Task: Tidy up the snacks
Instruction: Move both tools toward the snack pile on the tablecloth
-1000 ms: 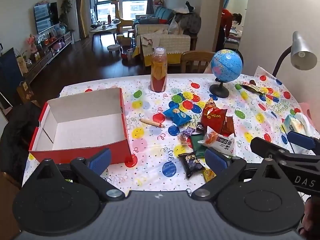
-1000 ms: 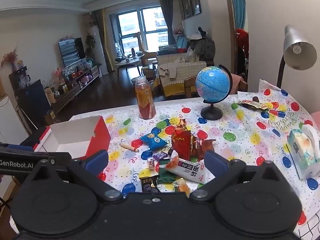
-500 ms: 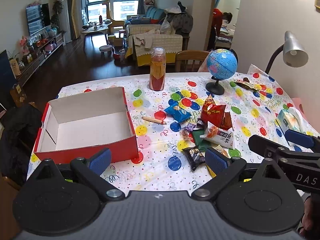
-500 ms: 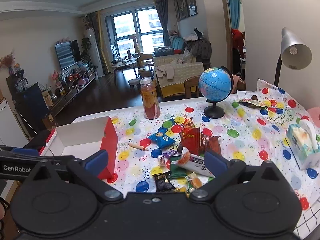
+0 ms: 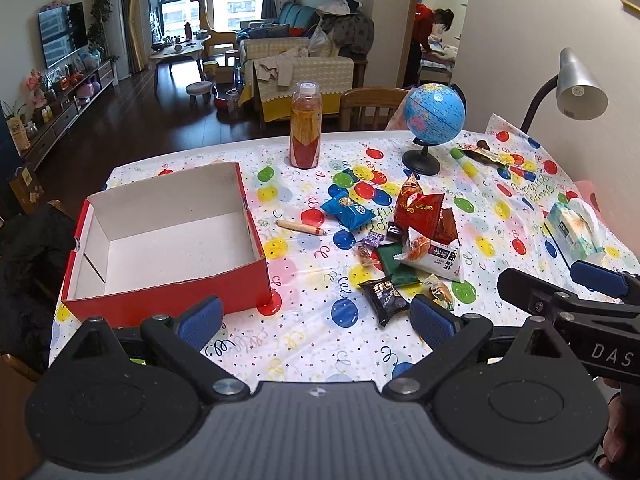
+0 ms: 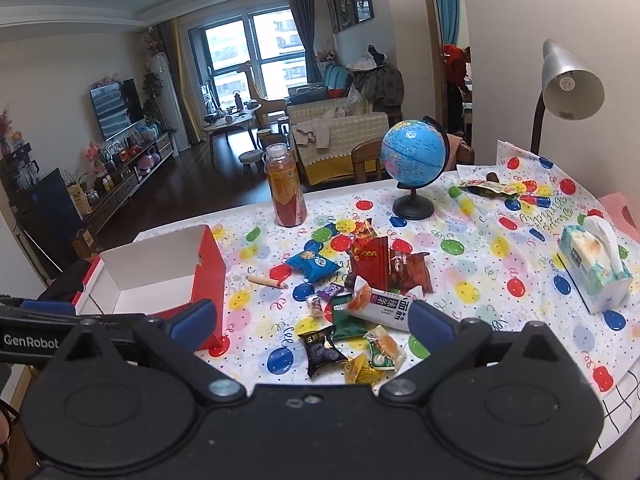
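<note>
An empty red box (image 5: 168, 240) is seen left of scattered snack packets (image 5: 404, 248) on the table (image 5: 312, 340).

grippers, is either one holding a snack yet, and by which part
Nothing is held. The left gripper and right gripper both hover with jaws open and empty above the pile of wrapped snacks; the red cardboard box is empty.

Left gripper (image 5: 316, 316): matte black housing with two round discs, silver pivot screws, angled black linkage arms, blue pads on the fingertips (image 5: 200, 317). Right gripper (image 6: 312, 316): the same build; its side arm bears white lettering "DAS". The left unit's arm is marked "GenRobot".
</note>
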The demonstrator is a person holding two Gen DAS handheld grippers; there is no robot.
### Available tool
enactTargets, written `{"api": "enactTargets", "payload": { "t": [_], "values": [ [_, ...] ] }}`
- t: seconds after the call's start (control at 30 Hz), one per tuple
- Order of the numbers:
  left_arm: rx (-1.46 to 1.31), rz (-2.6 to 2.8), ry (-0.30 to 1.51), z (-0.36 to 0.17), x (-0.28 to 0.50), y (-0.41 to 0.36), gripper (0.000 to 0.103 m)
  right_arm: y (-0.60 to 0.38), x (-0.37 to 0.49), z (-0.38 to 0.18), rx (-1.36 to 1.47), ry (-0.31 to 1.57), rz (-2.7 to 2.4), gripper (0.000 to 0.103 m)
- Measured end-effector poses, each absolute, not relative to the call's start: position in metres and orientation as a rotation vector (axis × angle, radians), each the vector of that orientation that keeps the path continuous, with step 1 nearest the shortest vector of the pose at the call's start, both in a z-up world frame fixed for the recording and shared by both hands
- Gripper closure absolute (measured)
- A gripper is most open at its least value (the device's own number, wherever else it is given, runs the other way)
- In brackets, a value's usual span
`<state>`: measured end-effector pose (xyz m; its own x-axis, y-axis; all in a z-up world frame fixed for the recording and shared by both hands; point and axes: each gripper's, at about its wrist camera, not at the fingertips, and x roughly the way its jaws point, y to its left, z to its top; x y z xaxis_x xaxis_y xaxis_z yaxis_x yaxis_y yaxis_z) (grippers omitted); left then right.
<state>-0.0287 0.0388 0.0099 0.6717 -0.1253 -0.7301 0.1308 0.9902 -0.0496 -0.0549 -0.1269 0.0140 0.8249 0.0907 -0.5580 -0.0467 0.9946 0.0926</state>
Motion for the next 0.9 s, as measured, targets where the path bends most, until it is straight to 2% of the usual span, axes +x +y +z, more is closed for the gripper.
{"api": "enactTargets", "payload": {
  "t": [0.9],
  "values": [
    [0.016, -0.138, 0.867, -0.002, -0.019, 0.025, 0.002, -0.137, -0.052, 0.004, 0.088, 0.626, 0.067, 0.001]
  ]
}}
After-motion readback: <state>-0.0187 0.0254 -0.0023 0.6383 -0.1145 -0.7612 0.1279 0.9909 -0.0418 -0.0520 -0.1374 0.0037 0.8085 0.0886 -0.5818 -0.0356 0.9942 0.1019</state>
